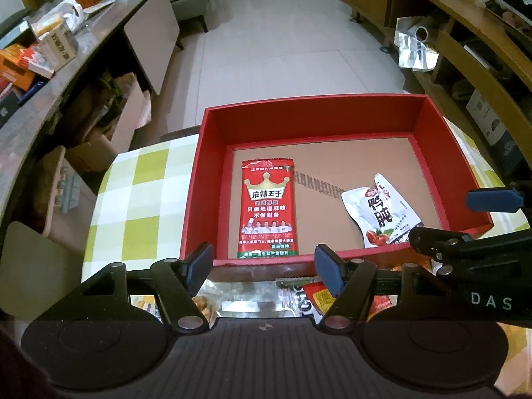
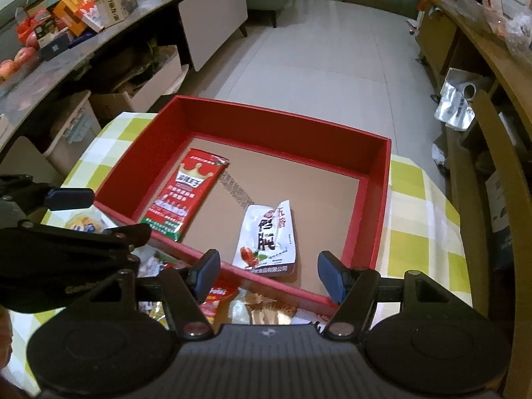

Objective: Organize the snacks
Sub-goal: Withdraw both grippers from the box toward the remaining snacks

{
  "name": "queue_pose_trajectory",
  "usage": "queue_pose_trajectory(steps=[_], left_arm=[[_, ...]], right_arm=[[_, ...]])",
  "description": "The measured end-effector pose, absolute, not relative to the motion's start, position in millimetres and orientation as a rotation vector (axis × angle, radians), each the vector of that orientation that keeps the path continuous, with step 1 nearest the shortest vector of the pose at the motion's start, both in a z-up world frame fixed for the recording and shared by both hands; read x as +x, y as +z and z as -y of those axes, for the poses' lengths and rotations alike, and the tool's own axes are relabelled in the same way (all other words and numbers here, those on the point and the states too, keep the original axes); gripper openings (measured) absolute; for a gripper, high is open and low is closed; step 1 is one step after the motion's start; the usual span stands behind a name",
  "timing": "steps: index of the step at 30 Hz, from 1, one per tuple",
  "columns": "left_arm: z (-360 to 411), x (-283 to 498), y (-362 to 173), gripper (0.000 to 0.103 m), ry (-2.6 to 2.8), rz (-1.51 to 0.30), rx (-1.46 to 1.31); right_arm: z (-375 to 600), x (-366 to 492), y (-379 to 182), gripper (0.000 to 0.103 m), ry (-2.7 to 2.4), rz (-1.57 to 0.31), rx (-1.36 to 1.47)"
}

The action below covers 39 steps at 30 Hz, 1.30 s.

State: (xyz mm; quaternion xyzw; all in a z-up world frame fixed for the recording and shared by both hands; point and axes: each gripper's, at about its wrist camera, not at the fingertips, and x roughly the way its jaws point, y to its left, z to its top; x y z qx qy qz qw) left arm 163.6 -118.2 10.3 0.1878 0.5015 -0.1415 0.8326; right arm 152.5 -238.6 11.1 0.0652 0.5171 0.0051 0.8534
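Observation:
A red box (image 1: 212,133) (image 2: 266,126) with a brown cardboard floor stands on the green-checked tablecloth (image 1: 139,183) (image 2: 419,232). Inside it lie a red crown-print snack packet (image 1: 267,206) (image 2: 186,196) at the left and a white packet (image 1: 382,212) (image 2: 266,239) at the right. My left gripper (image 1: 264,266) hovers open over the box's near rim, with nothing between its fingers. My right gripper (image 2: 269,272) is open and empty too, above the near rim by the white packet. Loose snack packets (image 1: 312,296) (image 2: 219,296) lie on the table in front of the box, partly hidden under both grippers.
A grey counter (image 1: 50,50) (image 2: 83,16) cluttered with boxes runs along the left, with cardboard boxes (image 1: 109,126) beneath. Wooden shelving (image 1: 465,33) (image 2: 482,50) lines the right. Tiled floor (image 1: 282,43) stretches beyond the table.

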Motion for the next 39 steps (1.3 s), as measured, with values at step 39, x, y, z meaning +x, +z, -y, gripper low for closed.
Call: queue_pose_trajectory(steps=[39], left_arm=[[43.1,106.8,-9.8,0.08,-0.305,-1.203,0.332]], right_arm=[[166.1,102.9,-13.4,0.073,0.175,-1.223,0.099]])
